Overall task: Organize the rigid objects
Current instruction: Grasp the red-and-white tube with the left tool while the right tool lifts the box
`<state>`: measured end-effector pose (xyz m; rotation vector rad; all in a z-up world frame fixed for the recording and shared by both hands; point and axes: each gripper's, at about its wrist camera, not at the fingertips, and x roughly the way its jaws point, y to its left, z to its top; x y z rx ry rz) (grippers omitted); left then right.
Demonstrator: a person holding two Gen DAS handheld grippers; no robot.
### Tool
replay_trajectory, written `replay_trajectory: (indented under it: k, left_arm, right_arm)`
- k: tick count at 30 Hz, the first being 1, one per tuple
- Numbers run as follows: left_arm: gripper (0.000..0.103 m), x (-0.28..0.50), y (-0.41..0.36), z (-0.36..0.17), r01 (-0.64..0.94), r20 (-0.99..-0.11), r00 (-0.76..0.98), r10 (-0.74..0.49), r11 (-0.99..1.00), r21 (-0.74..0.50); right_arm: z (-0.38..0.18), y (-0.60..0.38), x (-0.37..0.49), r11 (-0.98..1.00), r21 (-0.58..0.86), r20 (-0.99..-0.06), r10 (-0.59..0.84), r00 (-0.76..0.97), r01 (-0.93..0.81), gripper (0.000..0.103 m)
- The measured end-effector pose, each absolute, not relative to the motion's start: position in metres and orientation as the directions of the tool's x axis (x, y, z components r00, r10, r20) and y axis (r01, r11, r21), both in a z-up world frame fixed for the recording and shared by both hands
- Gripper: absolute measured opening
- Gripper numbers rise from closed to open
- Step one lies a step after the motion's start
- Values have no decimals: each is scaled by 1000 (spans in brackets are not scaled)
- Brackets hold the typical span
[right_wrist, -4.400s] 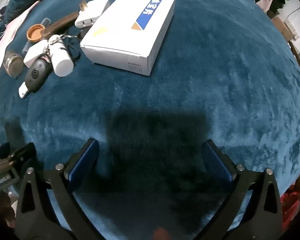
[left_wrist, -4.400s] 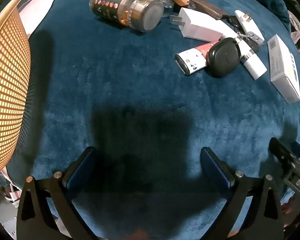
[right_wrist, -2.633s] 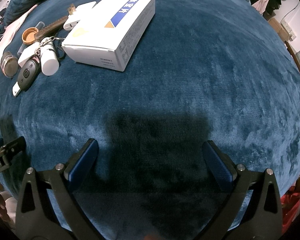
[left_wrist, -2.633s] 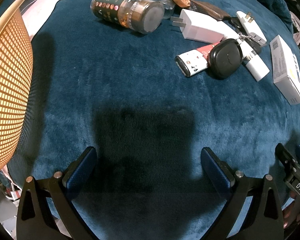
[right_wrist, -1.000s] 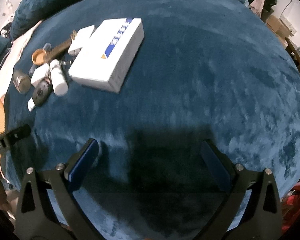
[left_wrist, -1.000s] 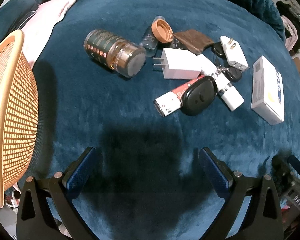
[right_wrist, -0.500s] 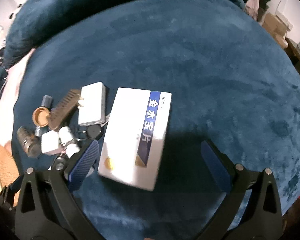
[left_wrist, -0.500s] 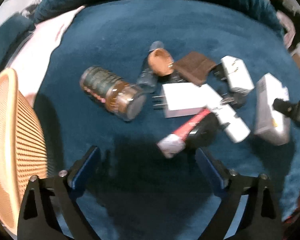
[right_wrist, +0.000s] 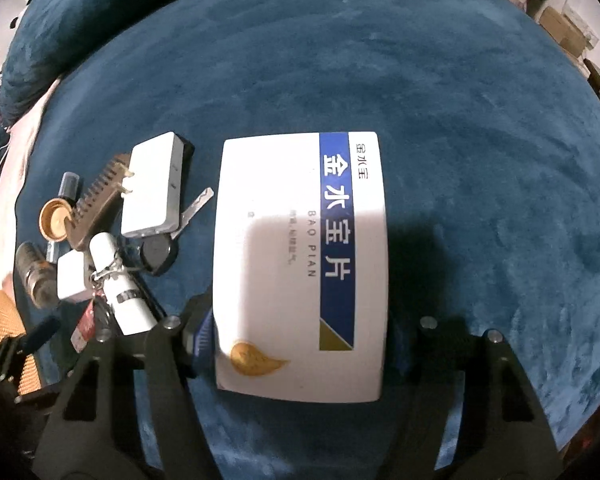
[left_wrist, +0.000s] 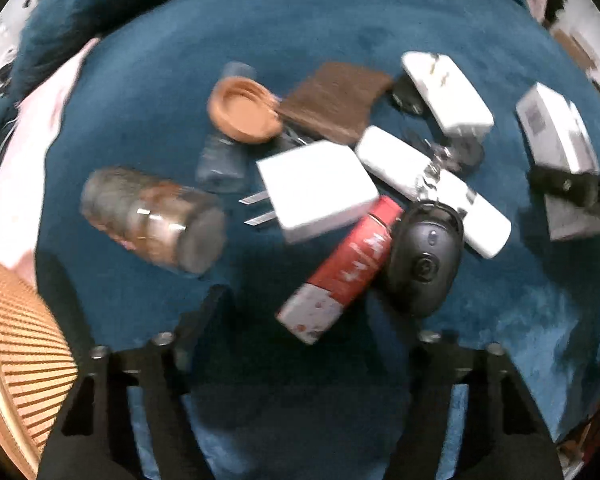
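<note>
the white box with the blue band (right_wrist: 300, 264) lies flat on the blue plush cover (right_wrist: 480, 140) at the centre of the right wrist view, its near end set between the fingers of the right gripper (right_wrist: 300, 336); those jaws are closing, the left pad is seen just at the box's edge, and whether either pad presses yet cannot be told. the rest of the clutter is heaped at the left of that frame. in the left wrist view, which is blurred, a red and white tube (left_wrist: 340, 268) lies tilted just above the left gripper (left_wrist: 312, 320), whose jaws are also closing with nothing yet between the pads; the tube's white end sits just above the gap. a dark oval fob (left_wrist: 424, 256) touches the tube's right side, and a white charger (left_wrist: 316, 188) overlaps its upper end. a jar (left_wrist: 152, 220) lies on its side at the left, and an orange woven basket (left_wrist: 16, 352) is seen at the lower left edge. it is judged that the box, gripped only at its near end, could pivot or slip once lifted. the tube could be pushed away on the soft cover, or the fob and its keyring could be caught along with it, since they lie so close.
</note>
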<state>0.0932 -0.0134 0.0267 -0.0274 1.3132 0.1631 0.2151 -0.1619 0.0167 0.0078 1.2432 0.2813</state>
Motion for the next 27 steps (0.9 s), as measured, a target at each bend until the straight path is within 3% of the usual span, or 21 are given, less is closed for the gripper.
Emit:
replay_trajectory:
  k: [3, 7, 14, 18, 20, 21, 23, 24, 27]
  left_arm:
    - [43, 93, -15, 30, -125, -965, 257, 50, 992, 18]
    - [34, 87, -12, 35, -126, -966, 258, -28, 990, -63]
    - [38, 88, -4, 38, -141, -965, 261, -9, 989, -47]
    - [49, 105, -15, 38, -132, -958, 285, 38, 991, 0]
    - [50, 108, -16, 34, -126, -955, 294, 42, 992, 4]
    - [47, 107, -16, 35, -129, -952, 302, 39, 992, 0]
    - [32, 103, -15, 41, -135, -950, 312, 10, 990, -34]
    - [18, 100, -12, 45, -146, -948, 318, 0, 988, -49]
    - [17, 90, -3, 56, -196, -939, 341, -52, 973, -125]
  right_arm:
    - [20, -166, 208, 962, 162, -932, 223, 286, -221, 68]
    - [17, -171, 208, 960, 161, -935, 223, 277, -230, 69]
    - [19, -176, 205, 954, 167, -937, 232, 262, -247, 67]
    - [23, -183, 192, 950, 176, -937, 241, 252, -256, 67]
    - [20, -182, 191, 950, 169, -939, 236, 249, -264, 68]
    - [18, -181, 191, 951, 158, -941, 226, 250, -266, 68]
    - [16, -175, 192, 952, 149, -942, 219, 253, -267, 68]
    - [17, -173, 194, 952, 148, -942, 218, 254, -269, 67]
    - [23, -173, 184, 940, 181, -933, 257, 254, -289, 67]
